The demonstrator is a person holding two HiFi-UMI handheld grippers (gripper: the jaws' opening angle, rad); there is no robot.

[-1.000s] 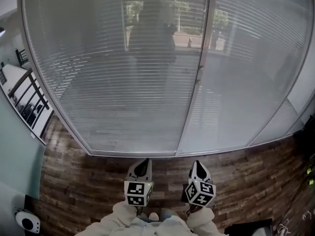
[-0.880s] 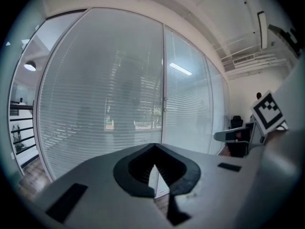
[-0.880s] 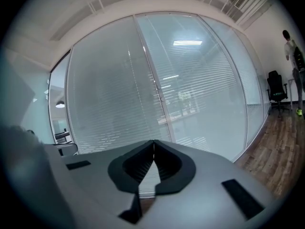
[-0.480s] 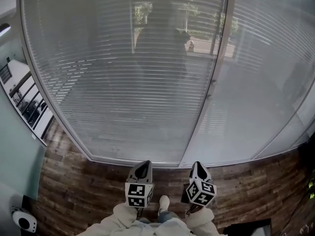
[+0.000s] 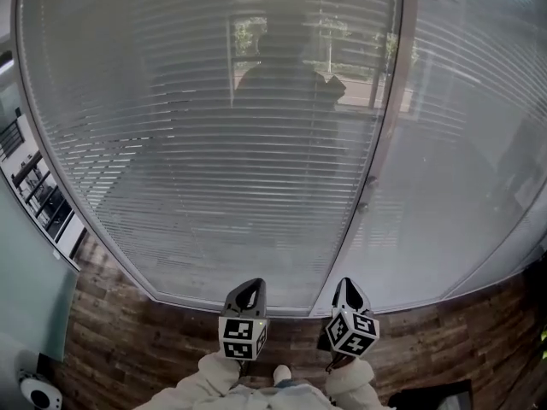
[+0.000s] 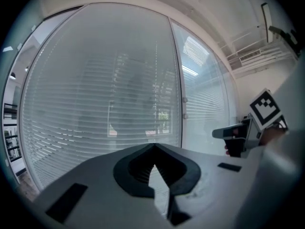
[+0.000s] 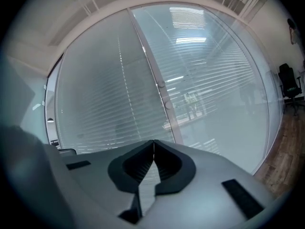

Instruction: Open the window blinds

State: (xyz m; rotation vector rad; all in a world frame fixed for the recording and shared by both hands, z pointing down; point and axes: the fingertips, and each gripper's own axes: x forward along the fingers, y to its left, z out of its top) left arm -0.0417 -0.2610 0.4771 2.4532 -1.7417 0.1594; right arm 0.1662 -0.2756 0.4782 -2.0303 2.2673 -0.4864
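Right now I am holding the left claw and right claw closed on nothing, side by side, pointing at the lowered blinds over the wooden floor.

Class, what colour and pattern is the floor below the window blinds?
Brown wood-plank floor, best seen in the head view.

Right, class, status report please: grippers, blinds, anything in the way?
Left gripper shut, empty. Right gripper shut, empty. Blinds down, untouched. Nothing seen in the way.
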